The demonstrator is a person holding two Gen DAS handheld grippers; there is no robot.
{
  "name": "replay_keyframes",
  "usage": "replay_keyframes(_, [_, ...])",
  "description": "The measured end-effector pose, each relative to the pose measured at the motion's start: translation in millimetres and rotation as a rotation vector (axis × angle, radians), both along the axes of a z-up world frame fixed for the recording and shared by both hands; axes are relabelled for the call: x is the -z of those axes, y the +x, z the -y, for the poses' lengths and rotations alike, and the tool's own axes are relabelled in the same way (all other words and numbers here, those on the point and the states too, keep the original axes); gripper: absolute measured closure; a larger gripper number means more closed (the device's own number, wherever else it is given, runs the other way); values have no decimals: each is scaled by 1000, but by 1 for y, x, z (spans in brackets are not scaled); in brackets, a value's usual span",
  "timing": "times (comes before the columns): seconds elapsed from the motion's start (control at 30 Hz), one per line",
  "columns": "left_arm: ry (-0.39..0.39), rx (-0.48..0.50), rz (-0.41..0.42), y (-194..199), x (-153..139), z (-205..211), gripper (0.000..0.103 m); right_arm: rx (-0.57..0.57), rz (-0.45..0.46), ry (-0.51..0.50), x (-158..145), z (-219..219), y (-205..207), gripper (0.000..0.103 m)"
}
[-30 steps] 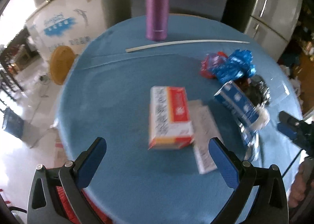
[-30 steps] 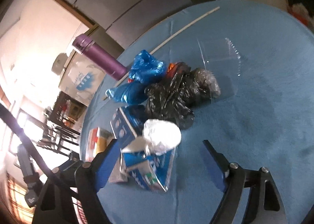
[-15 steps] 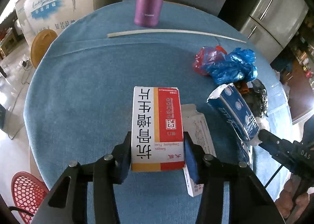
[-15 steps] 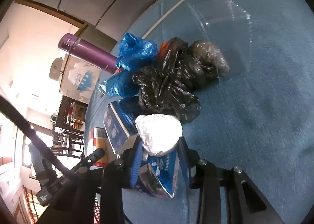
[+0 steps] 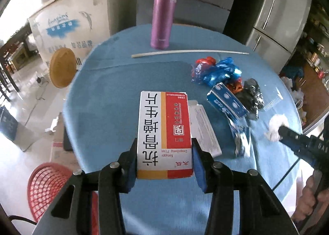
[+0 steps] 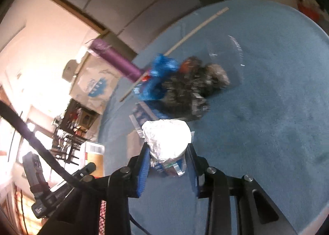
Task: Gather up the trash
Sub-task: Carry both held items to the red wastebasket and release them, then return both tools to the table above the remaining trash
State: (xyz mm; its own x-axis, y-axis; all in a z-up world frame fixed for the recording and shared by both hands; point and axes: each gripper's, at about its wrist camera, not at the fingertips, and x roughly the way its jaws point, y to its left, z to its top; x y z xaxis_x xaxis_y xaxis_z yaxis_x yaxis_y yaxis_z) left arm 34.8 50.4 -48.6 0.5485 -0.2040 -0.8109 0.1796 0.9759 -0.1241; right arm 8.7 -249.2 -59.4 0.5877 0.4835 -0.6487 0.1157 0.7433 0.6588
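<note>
On the blue desk (image 5: pixel 107 95), the remaining trash pile (image 5: pixel 228 82) lies at 1 o'clock from the left tool (image 5: pixel 164 165). The left tool grips the medicine box (image 5: pixel 164 134), long axis along the fingers. The right tool (image 6: pixel 167 166) grips the foil-topped carton (image 6: pixel 166 140). Both loads appear lifted; the red basket (image 5: pixel 49 189) sits at 8 o'clock, nearer the left hand.

On the bench (image 5: pixel 98 95), a flask (image 5: pixel 163 15) stands at the far edge, a long stick (image 5: pixel 189 52) lying just before it. A heap of bags (image 5: pixel 222 72) sits toward the right edge, a leaflet (image 5: pixel 204 128) nearer me.
</note>
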Motion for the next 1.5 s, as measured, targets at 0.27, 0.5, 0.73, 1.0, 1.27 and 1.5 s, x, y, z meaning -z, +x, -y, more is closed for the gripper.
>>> replay_keyframes(0.27, [74, -126, 38, -77, -18, -63, 55, -232, 41, 35, -23, -80, -6, 67])
replay_keyframes(0.5, [161, -317, -47, -120, 8, -147, 54, -513, 11, 29, -13, -201, -3, 67])
replay_keyframes(0.73, [132, -467, -162, -130, 54, -217, 52, -704, -38, -7, 3, -306, 1, 66])
replay_keyframes(1.0, [136, -479, -183, -130, 69, -230, 39, -781, -116, -21, 26, -366, 5, 37])
replay_keyframes(1.27, [214, -451, -106, -122, 52, -215, 38, -703, -26, -13, 12, -342, 0, 37])
replay_keyframes(1.5, [274, -320, -25, -103, 27, -162, 38, -554, 73, -25, -20, -267, -1, 37])
